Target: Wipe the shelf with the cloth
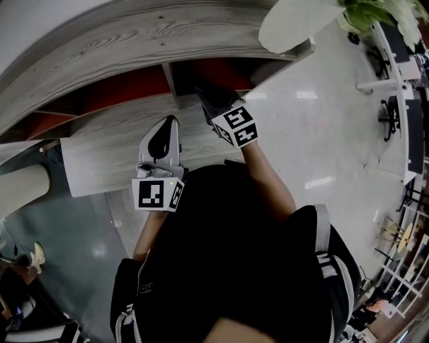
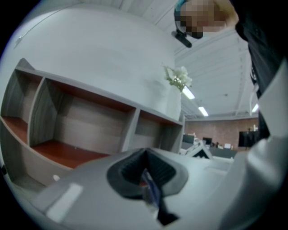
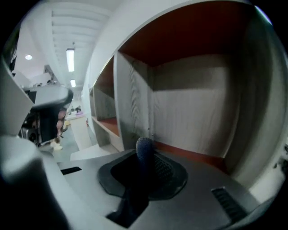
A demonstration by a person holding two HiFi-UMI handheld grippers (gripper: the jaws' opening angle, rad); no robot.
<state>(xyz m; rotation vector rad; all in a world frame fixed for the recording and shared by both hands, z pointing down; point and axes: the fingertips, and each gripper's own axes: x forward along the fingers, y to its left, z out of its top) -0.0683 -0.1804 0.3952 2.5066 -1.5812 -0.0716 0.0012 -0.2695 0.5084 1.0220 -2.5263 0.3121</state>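
Pinching a dark cloth [image 3: 143,147] in the right gripper [image 3: 145,156] before a bay of the shelf [image 3: 189,112], with the left gripper [image 2: 145,170] pressed together apart; likely to scrape wood, given so little cloth protruding.

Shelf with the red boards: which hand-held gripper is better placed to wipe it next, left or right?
Right, probably. The right hand-held gripper pinches the dark cloth and points into a shelf compartment; the left hand-held gripper sits farther back.

A white vase [image 1: 295,23] holds green leaves [image 1: 365,12] above the glossy floor [image 1: 335,134].
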